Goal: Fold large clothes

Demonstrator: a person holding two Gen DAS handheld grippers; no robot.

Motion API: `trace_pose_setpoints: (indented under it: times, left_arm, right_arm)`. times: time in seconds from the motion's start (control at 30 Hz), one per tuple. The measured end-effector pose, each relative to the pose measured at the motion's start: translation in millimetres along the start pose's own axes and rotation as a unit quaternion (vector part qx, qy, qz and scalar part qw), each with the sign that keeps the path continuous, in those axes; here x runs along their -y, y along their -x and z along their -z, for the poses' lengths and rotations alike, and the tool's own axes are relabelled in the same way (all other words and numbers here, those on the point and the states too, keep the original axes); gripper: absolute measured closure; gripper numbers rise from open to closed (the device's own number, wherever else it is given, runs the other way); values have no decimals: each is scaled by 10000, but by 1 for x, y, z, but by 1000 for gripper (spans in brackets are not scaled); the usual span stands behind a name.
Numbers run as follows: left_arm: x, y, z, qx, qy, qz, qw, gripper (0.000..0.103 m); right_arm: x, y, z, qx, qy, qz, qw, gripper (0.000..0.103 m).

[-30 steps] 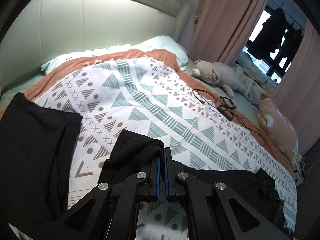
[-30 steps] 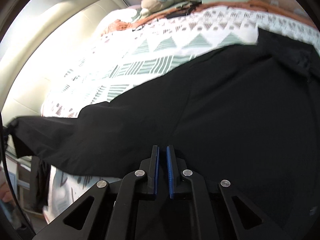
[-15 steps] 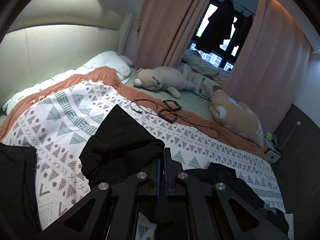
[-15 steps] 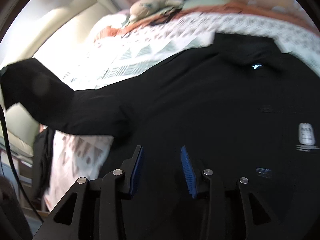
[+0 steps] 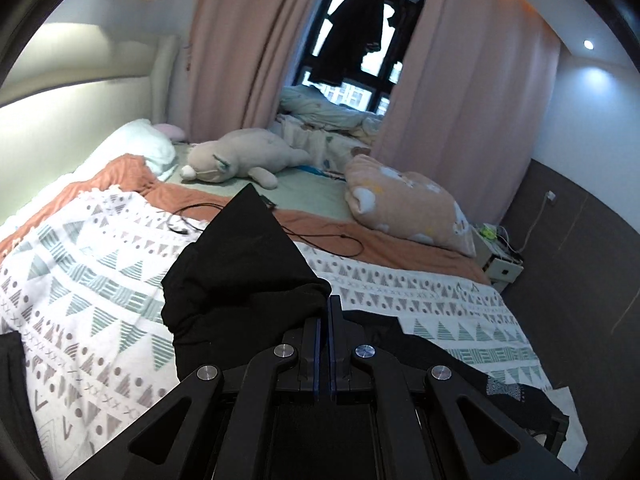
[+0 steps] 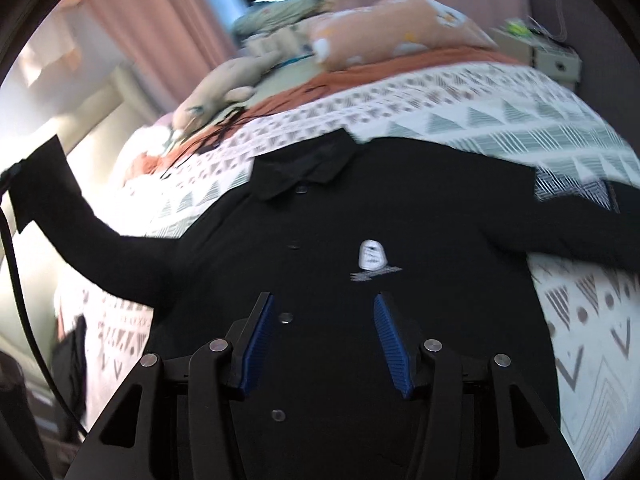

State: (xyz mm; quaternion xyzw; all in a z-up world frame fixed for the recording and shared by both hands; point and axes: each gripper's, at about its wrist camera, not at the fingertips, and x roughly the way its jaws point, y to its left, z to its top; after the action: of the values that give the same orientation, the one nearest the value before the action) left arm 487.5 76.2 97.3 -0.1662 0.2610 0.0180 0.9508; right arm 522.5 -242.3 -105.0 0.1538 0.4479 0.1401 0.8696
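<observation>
Black shirt [image 6: 360, 220] beneath open right tongs [image 6: 324, 344]

Left gripper [image 5: 325, 308] is clamping shut on a bunched fold of the black shirt [image 5: 244, 264], lifting it off the patterned blanket [image 5: 80, 280]; the cloth is peaking up in a point in front of the jaws. More black fabric is lying low right, beside the gripper frame. Behind it, a black cable [image 5: 320, 236] is trailing across the blanket and the orange sheet [image 5: 396, 248]. A grey plush toy [image 5: 244, 156] is lying near the white pillow [image 5: 136, 144]; an orange pillow [image 5: 408, 204] is sitting to its right. Pink curtains [image 5: 460, 80] are framing a window with dark clothes [image 5: 356, 36] hanging.
</observation>
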Motion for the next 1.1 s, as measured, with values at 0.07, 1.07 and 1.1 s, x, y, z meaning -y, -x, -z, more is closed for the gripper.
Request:
trace_pose_setpoints:
  times: [0.07,1.07,1.1]
  left_arm:
    - [19,-12,6,-129,-110,128,9998,101]
    - [-44,-16,135,-1135,31,-193,9933,24]
    - [-55,-11,137,-1099,120,-266,9935,24]
  right_arm:
    - [19,1,-4,2,-224,88,9997,51]
    - [5,-39,7,-378,460,162,9981,51]
    - [-1,-42,7,-400,537,190,9976,51]
